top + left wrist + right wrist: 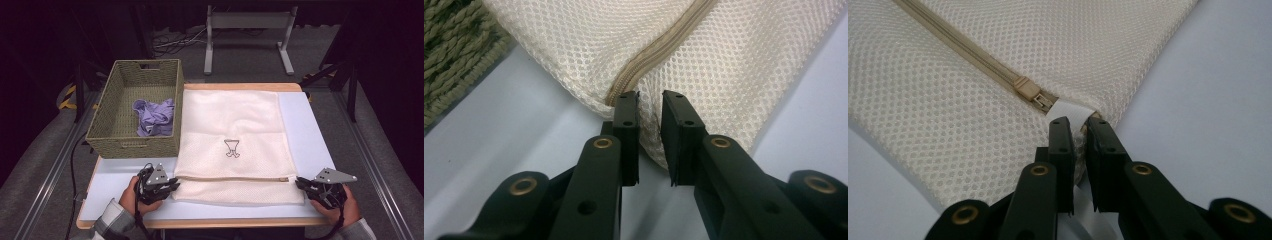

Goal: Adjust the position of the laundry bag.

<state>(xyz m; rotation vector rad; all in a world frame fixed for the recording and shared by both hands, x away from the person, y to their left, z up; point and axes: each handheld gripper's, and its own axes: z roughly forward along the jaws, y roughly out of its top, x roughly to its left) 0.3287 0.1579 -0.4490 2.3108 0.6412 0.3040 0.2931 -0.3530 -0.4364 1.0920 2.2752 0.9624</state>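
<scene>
Both grippers pinch the mesh bag (235, 145): left gripper (650, 125) at the zipper's (659, 50) end, right gripper (1079, 135) beside its slider (1034, 95).

Both forearms come in low from the near edge, well apart. The left hand (134, 196) wraps its gripper (172, 184), whose jaws point to the person's right and stand nearly closed, a narrow gap between them pinching a fold of mesh. The right hand (340, 202) holds its gripper (299, 182) pointing left, grey plate on top, jaws pressed close on the mesh edge. A plaid sleeve (109, 223) covers the left forearm.
</scene>
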